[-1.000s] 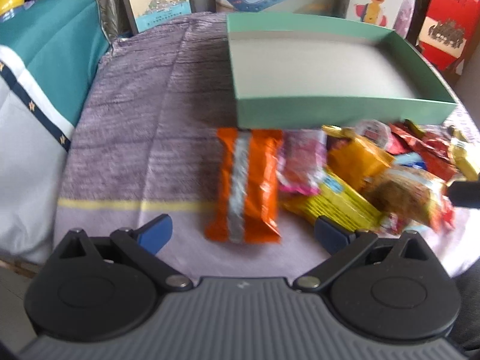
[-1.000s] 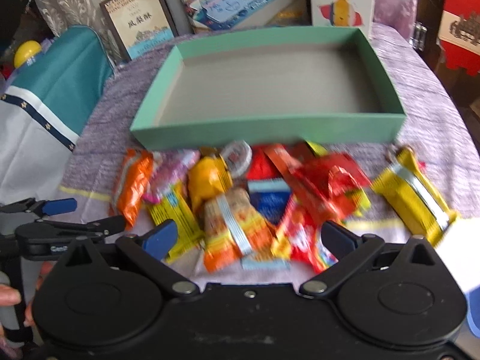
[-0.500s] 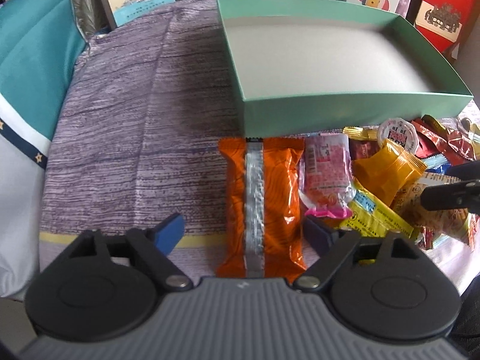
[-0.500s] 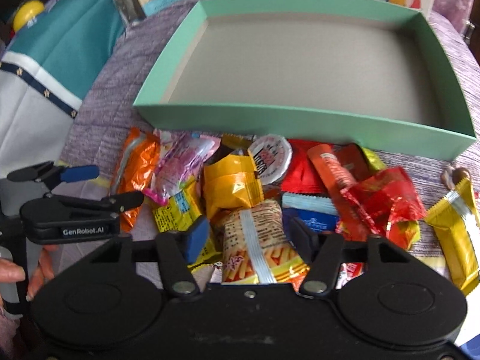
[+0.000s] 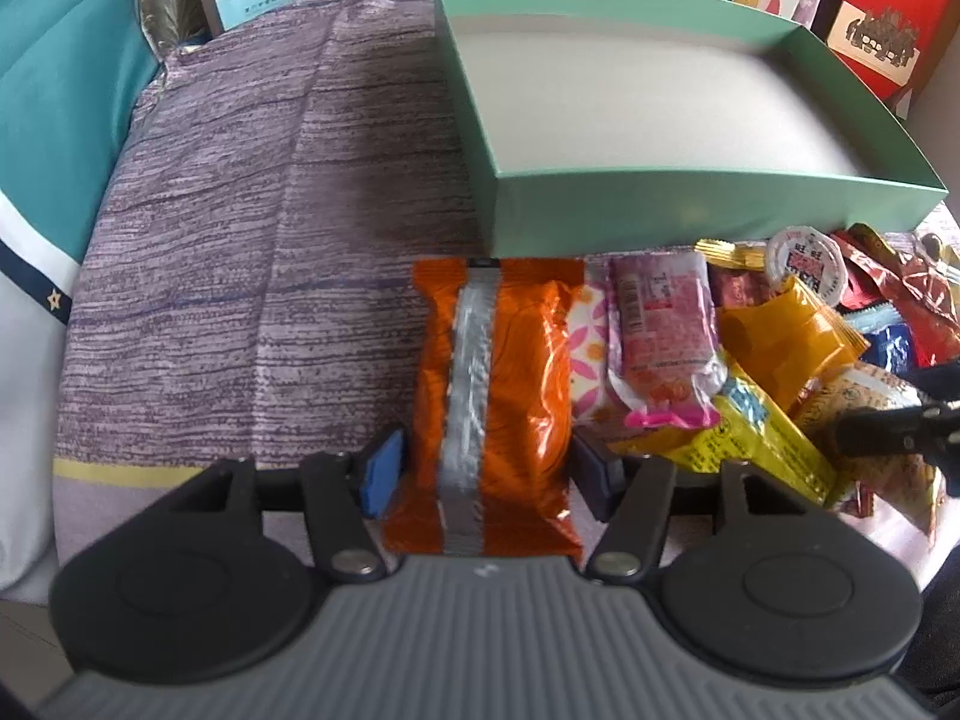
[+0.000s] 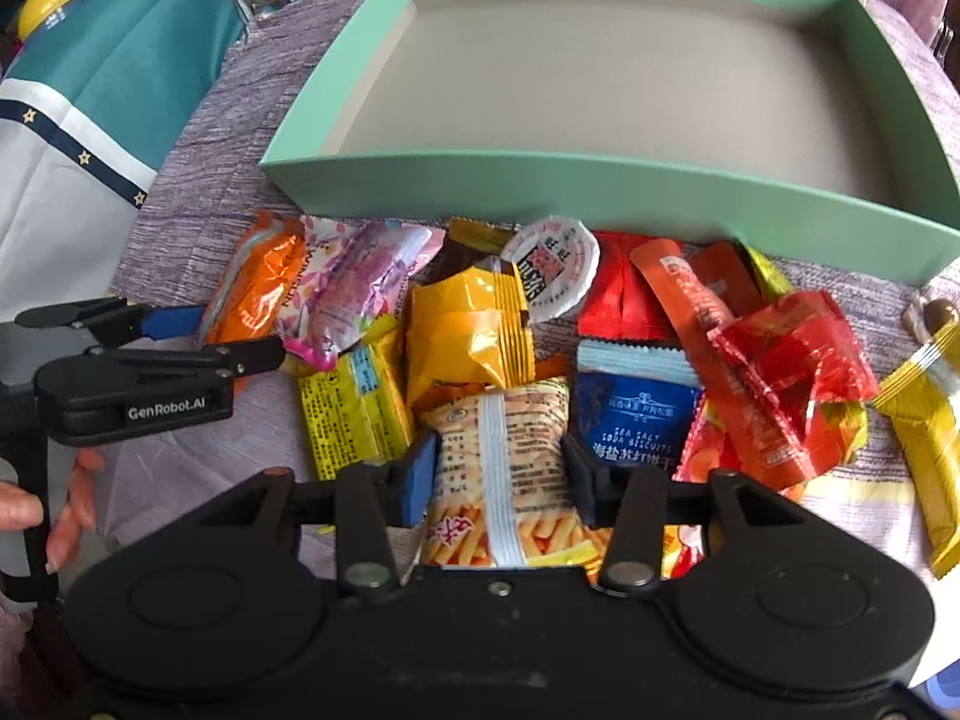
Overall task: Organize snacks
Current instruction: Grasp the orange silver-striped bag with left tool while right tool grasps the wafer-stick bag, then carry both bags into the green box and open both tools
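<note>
A pile of snack packets lies on the purple cloth in front of an empty green box (image 5: 708,204) (image 6: 600,192). My left gripper (image 5: 489,471) has its jaws against both sides of an orange packet with a silver seam (image 5: 498,396), at the pile's left end. My right gripper (image 6: 498,474) has its jaws against both sides of a beige cracker-stick packet with a white seam (image 6: 504,450). Both packets still rest on the cloth. The left gripper also shows in the right wrist view (image 6: 198,336), at the orange packet (image 6: 258,282).
Around the held packets lie a pink packet (image 5: 660,336), yellow packets (image 6: 354,408), a blue soda-biscuit packet (image 6: 636,420), red wrappers (image 6: 780,372) and a jelly cup (image 6: 552,267). A teal chair cover (image 5: 54,108) hangs at left. Boxes stand behind the green box.
Both grippers moved forward and down into the pile. The left jaws narrowed around the orange packet, the right jaws around the beige packet.
</note>
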